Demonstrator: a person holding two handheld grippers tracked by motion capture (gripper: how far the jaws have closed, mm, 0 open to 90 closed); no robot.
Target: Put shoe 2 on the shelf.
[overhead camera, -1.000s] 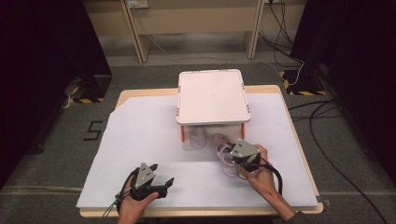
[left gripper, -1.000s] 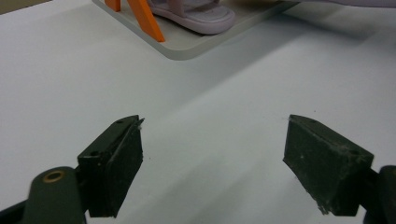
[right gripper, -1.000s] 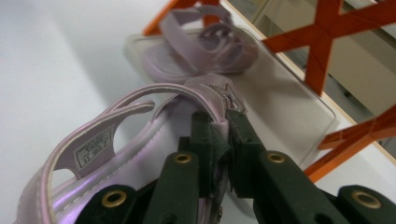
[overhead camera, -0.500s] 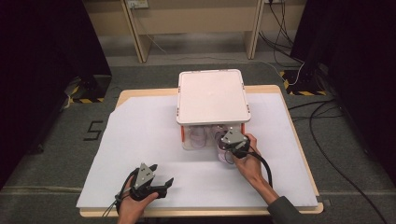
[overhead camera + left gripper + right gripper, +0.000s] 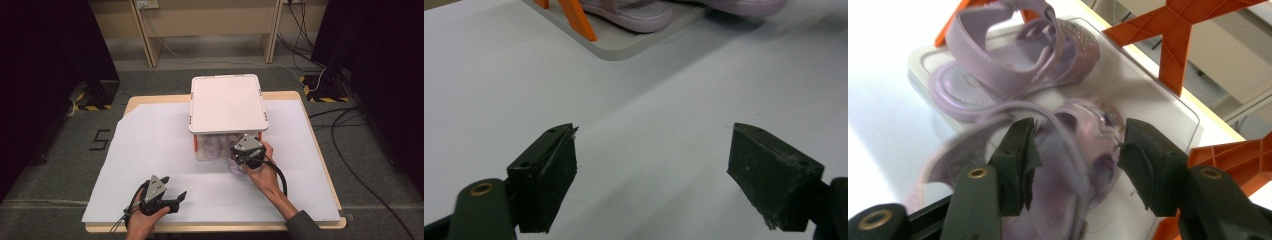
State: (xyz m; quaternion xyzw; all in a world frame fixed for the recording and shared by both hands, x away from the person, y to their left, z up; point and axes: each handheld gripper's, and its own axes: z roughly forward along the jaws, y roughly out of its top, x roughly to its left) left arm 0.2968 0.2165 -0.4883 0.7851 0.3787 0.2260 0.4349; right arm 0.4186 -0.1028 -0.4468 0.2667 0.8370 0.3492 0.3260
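A white rack [image 5: 227, 102] with orange supports [image 5: 1178, 35] stands mid-table. On its low clear shelf [image 5: 1148, 100] lies one lilac sandal [image 5: 998, 75]. A second lilac sandal [image 5: 1068, 150], blurred, lies at the shelf's front edge between the jaws of my right gripper [image 5: 1078, 155]. Those jaws have just been opening, and the pads stand off the sandal on both sides. From above, the right gripper [image 5: 239, 154] sits at the rack's front right corner, over that sandal [image 5: 234, 167]. My left gripper [image 5: 175, 186] rests open near the table's front edge with nothing between its pads [image 5: 549, 175].
White paper [image 5: 150, 150] covers the wooden table. The left gripper view looks across bare paper to the shelf base [image 5: 624, 47] with a sandal [image 5: 634, 12] and an orange leg [image 5: 574, 17]. Cables [image 5: 350, 150] trail on the floor to the right.
My right hand has moved left and away to the rack's front with the sandal, and its jaws have gone from shut to apart. The left hand has stayed put.
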